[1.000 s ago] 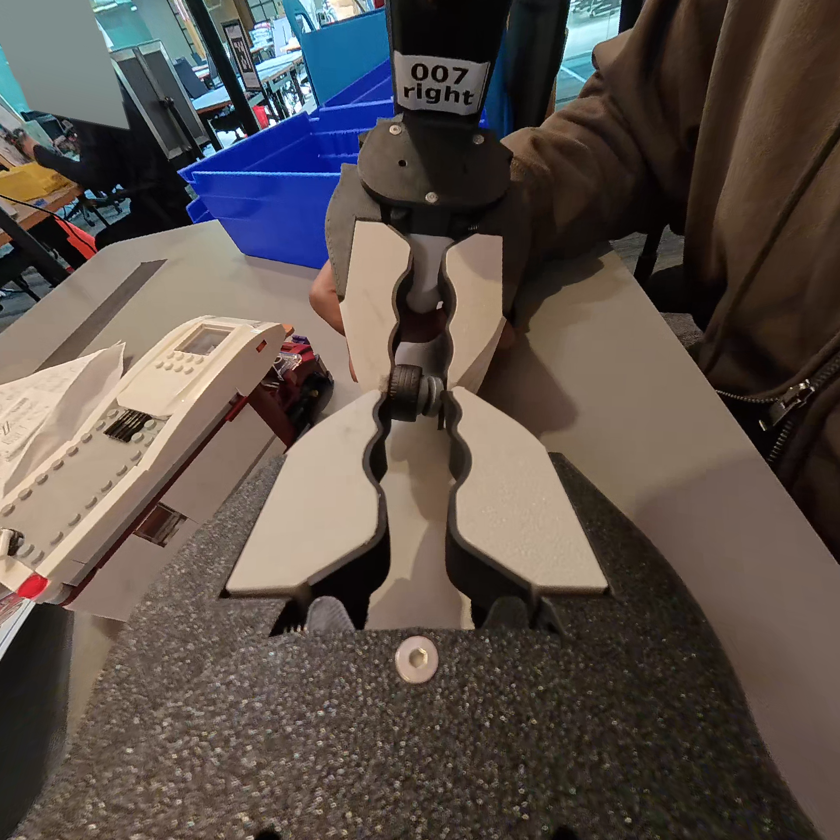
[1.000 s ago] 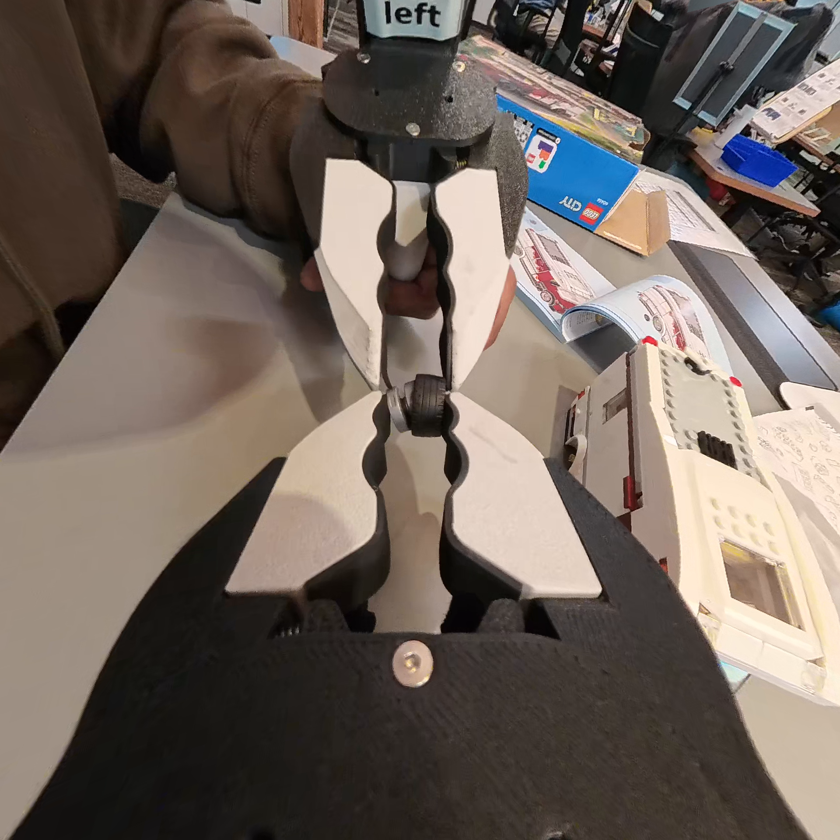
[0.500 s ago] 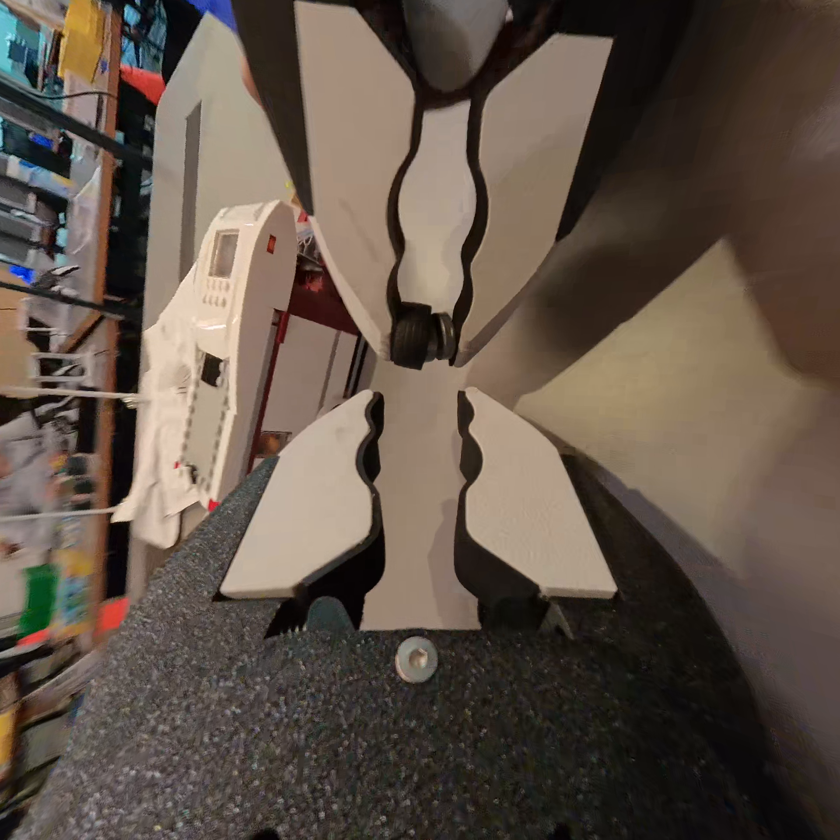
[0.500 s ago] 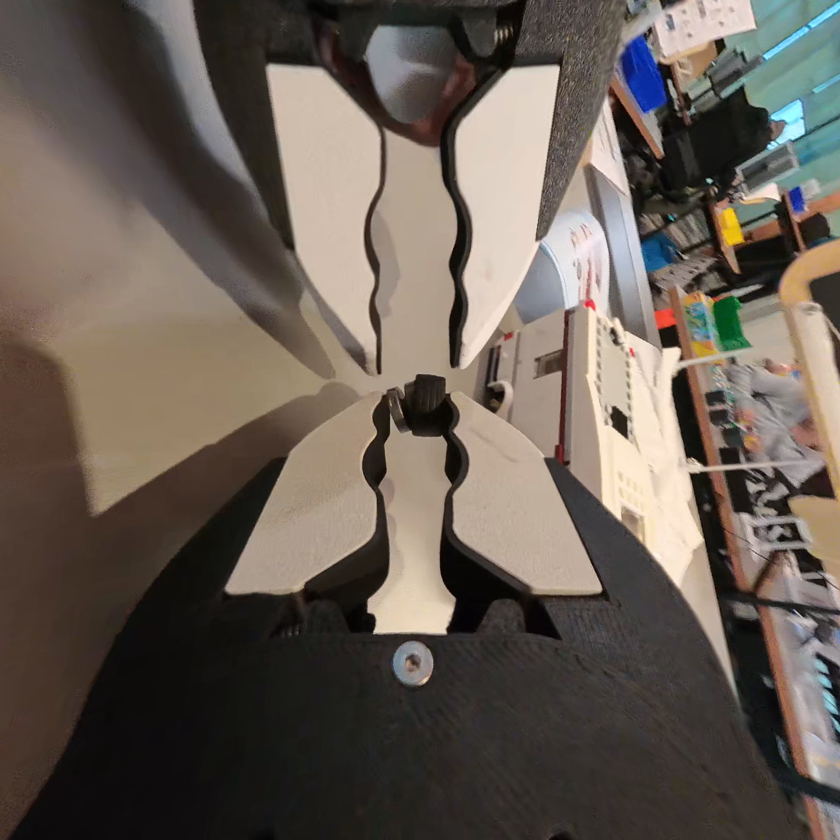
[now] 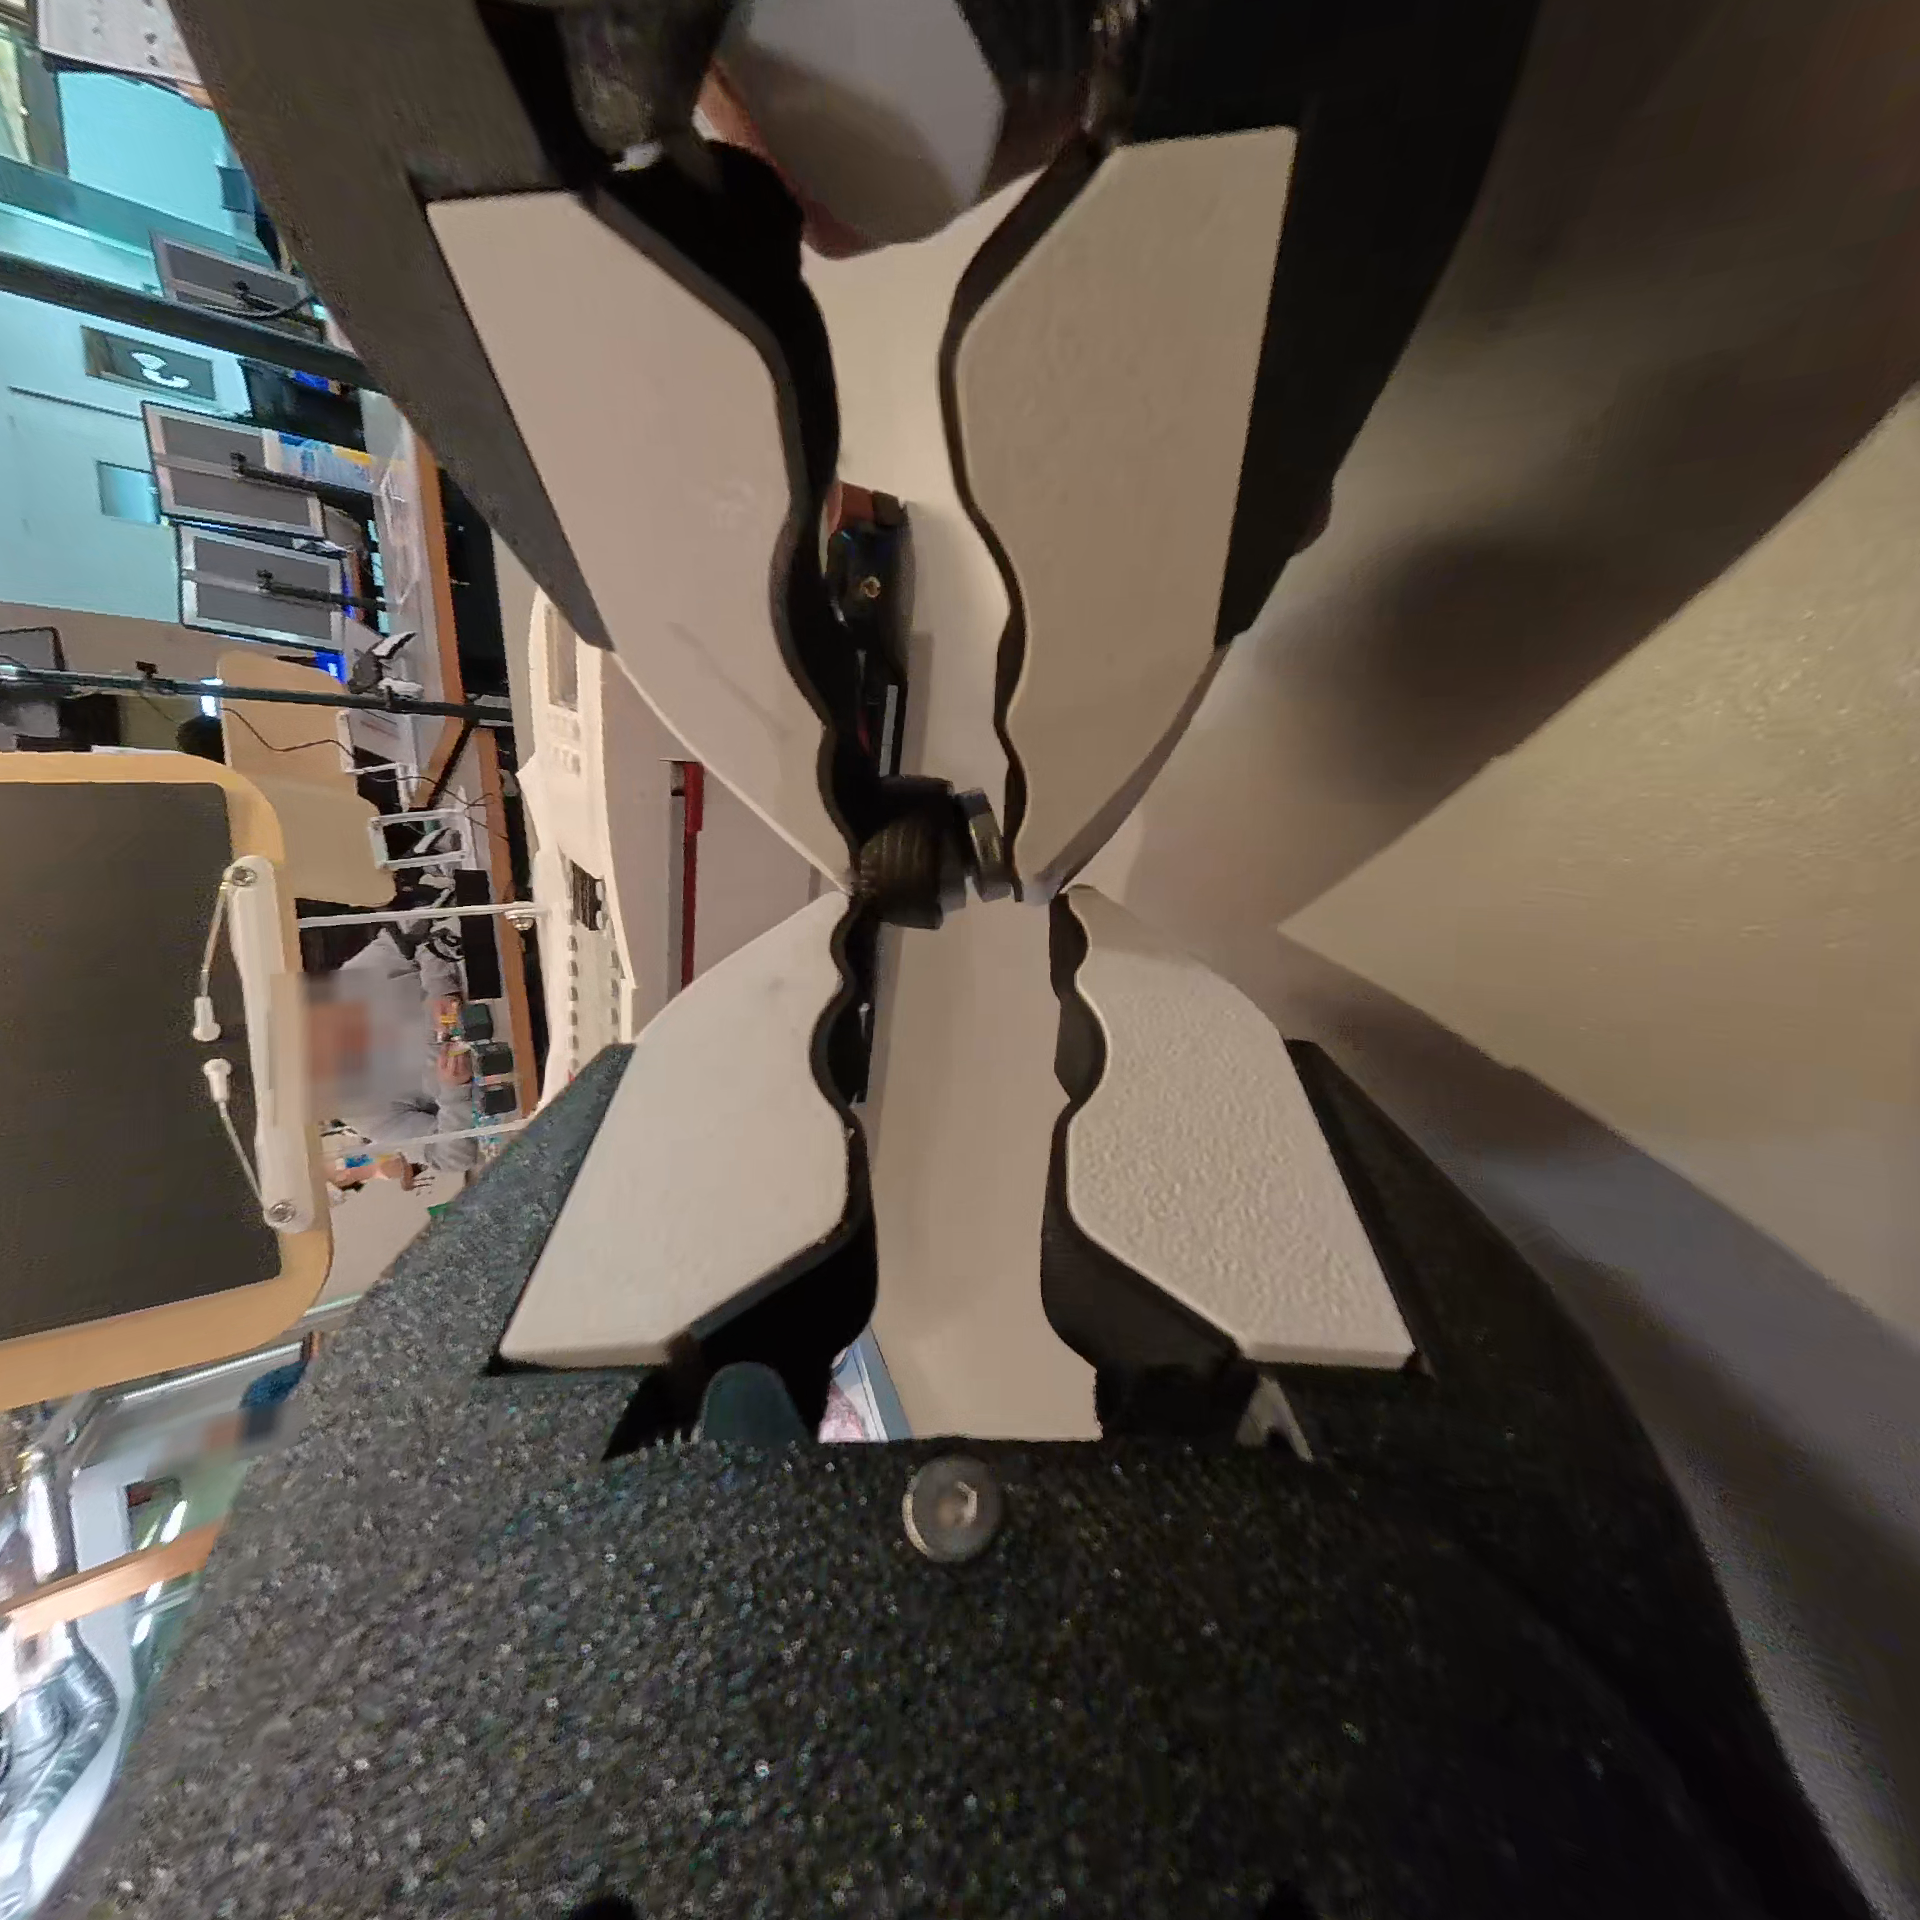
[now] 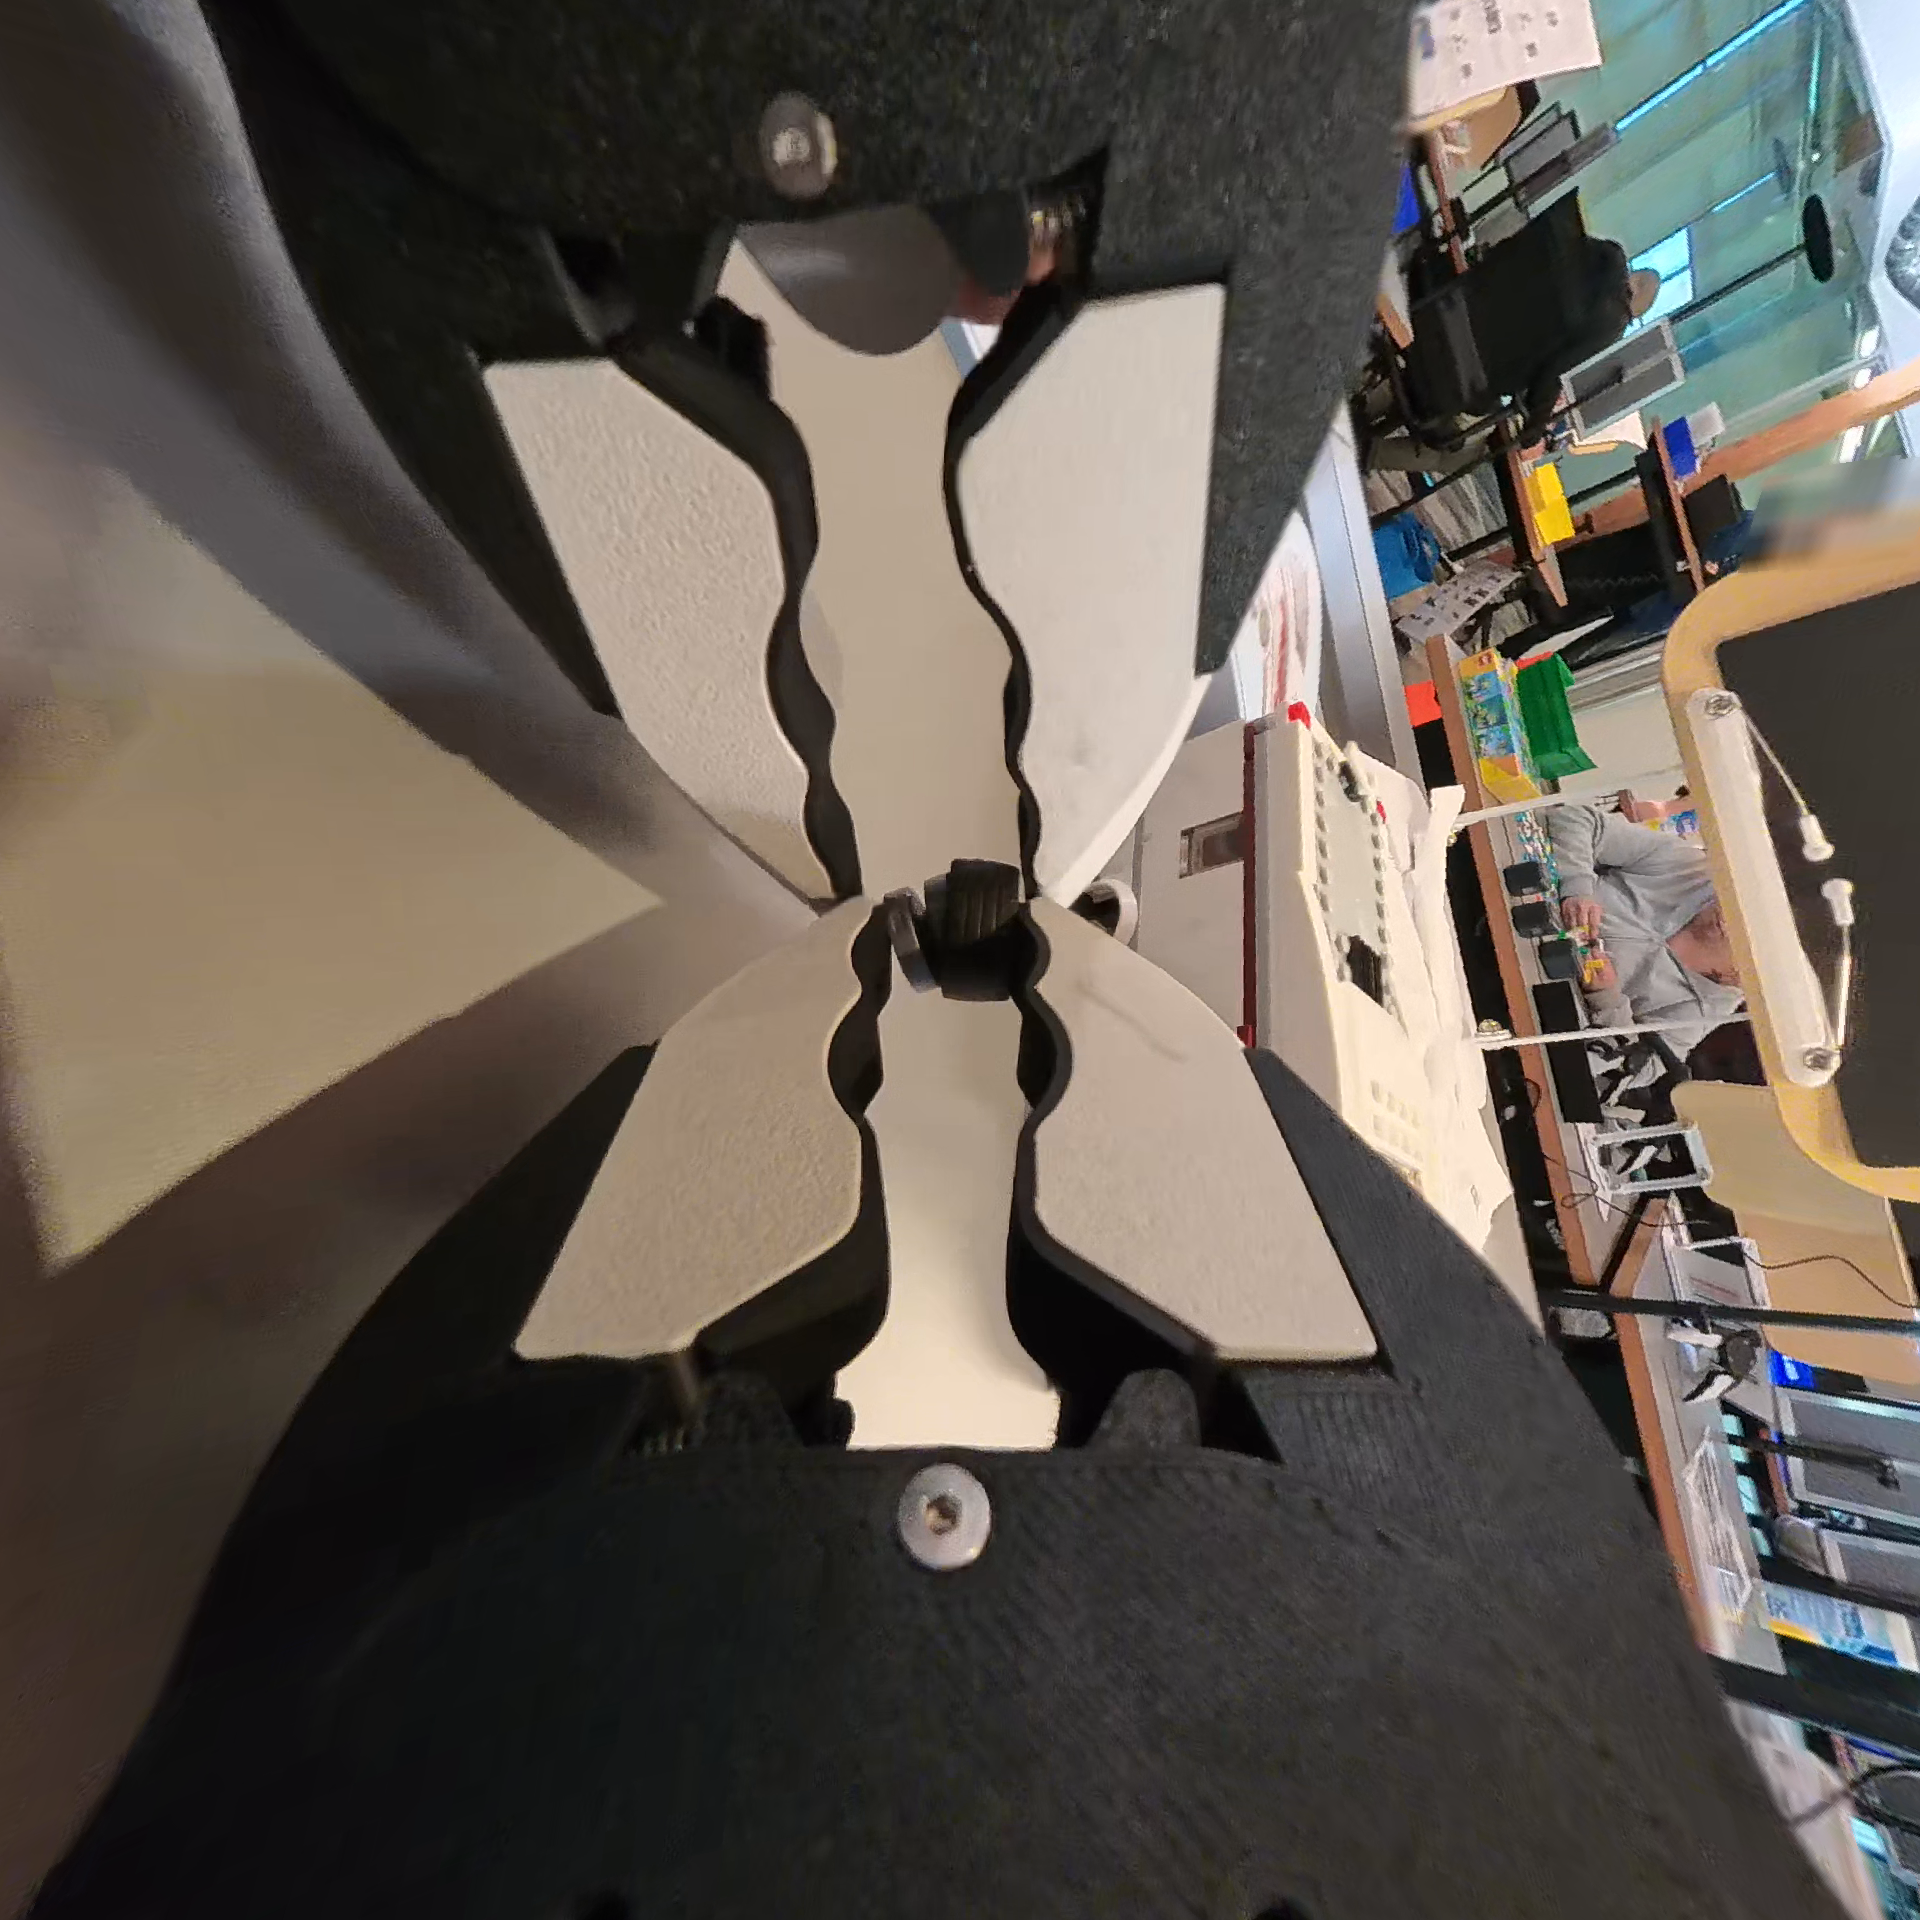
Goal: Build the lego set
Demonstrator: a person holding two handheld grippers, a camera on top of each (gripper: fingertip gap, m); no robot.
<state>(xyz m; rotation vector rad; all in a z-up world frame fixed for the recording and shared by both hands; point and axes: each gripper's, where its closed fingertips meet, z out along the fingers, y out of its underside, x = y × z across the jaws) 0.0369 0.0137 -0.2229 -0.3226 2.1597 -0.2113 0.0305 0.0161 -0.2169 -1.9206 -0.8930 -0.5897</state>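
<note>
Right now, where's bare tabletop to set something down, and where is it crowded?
Free: the pale grey tabletop on the side of the two tools away from the white brick-built vehicle model. Crowded: around that model, with white paper under it. The right tool grips a small black toy wheel; the left tool is open.

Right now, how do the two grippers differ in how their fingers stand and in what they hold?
The right gripper clamps a small black wheel at its fingertips; the left gripper holds nothing. The left gripper's fingers stand wider apart than the right gripper's. Both have pale fingers with wavy dark inner edges, and they meet tip to tip above the table.
</note>
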